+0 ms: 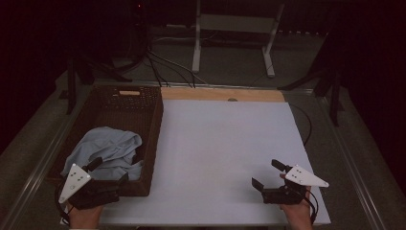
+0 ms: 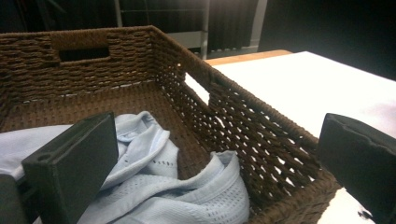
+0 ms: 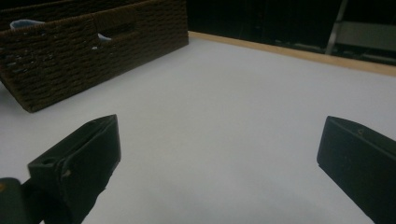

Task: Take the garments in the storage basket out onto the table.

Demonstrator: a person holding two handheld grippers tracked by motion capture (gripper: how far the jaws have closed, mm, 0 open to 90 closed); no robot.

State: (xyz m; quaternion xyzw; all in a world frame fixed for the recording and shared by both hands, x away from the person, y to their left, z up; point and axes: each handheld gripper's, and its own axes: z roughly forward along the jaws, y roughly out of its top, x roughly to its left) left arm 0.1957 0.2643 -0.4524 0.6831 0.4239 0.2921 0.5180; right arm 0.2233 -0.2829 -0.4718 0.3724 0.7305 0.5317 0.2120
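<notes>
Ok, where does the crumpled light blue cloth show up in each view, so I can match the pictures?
High view: the crumpled light blue cloth lies in the near half of the brown woven basket, at left.
Left gripper view: it fills the lower left, inside the basket's near corner.
Right gripper view: a small pale bit peeks over the basket rim, top left.
Shared landmark: the basket itself, on the white table top.

Basket: I'm seeing a dark brown woven wicker basket (image 2: 261, 135), looking rough.
Cloth: pale blue knitted cloth (image 2: 187, 196), showing soft, perforated.
Table: white tabletop (image 3: 224, 107), appearing smooth, matt.
</notes>
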